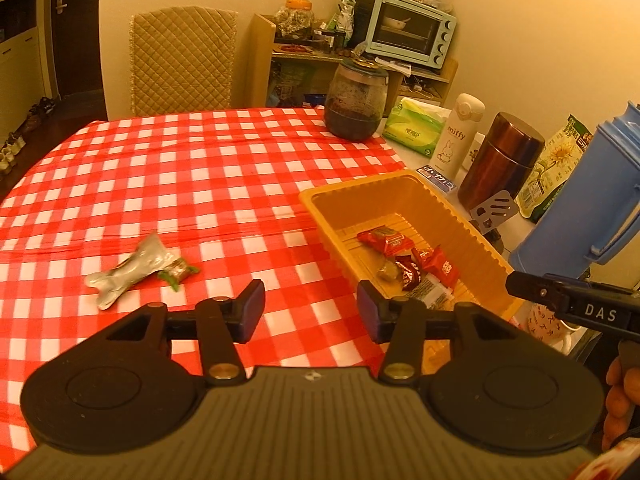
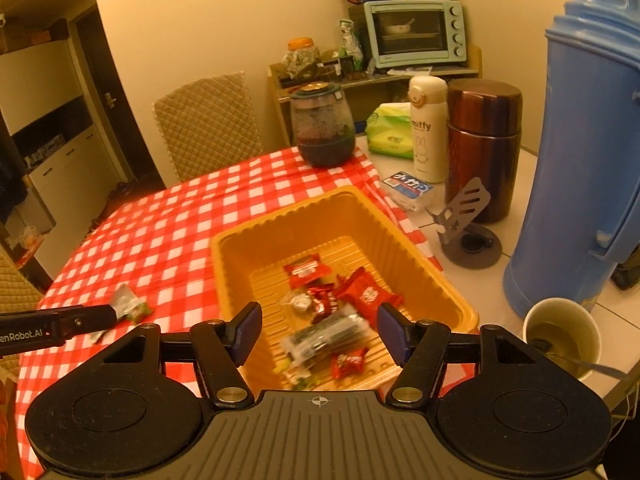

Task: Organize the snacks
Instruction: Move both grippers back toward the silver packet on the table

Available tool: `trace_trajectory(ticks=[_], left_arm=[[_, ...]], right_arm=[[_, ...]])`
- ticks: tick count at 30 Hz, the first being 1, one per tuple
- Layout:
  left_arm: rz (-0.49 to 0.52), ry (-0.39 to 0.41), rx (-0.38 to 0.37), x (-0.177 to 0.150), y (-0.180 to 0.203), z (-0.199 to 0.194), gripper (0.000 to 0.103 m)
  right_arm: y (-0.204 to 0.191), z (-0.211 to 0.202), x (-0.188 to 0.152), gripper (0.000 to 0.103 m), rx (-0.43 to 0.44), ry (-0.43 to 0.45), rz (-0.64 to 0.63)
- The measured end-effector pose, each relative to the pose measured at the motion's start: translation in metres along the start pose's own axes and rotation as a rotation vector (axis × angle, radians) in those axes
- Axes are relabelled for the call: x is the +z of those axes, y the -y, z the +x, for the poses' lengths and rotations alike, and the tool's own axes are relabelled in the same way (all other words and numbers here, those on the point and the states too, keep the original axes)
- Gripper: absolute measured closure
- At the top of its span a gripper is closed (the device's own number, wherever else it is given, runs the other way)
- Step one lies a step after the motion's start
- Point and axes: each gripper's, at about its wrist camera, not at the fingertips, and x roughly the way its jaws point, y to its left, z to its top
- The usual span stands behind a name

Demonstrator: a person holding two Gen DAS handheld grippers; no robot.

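1. Checked cloth covers your table [image 1: 200, 168]; most snacks [image 2: 320, 300] already lie in the yellow bin [image 2: 440, 280].
2. Two wrappers [image 1: 132, 272] remain mid-table.
3. Left tool [image 1: 310, 312] and right tool [image 2: 318, 330] stand apart, empty.

Home dining corner: toaster oven [image 2: 416, 33], checkered tablecloth [image 1: 180, 168]

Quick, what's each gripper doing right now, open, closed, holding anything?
Left gripper: open, nothing between its fingers, above the tablecloth.
Right gripper: open, holding nothing, above the snacks in the yellow tray.
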Motion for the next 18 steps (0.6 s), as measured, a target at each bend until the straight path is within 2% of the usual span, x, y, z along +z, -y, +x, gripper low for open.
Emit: trace_trajectory(ticks=[4, 9, 18], left_arm=[[-0.002, 0.014, 0.012, -0.006, -0.008, -0.017, 0.047], [-0.005, 0.033, 0.018, -0.012, -0.018, -0.036, 0.034], [-0.031, 0.063, 0.047, -0.02, -0.042, -0.062, 0.025]], right_arm=[[-0.015, -0.011, -0.002, 0.039, 0.011, 0.003, -0.015], [-0.034, -0.021, -0.004, 0.039, 0.021, 0.008, -0.039], [-0.073, -0.025, -0.005, 0.039, 0.064, 0.01, -0.105]])
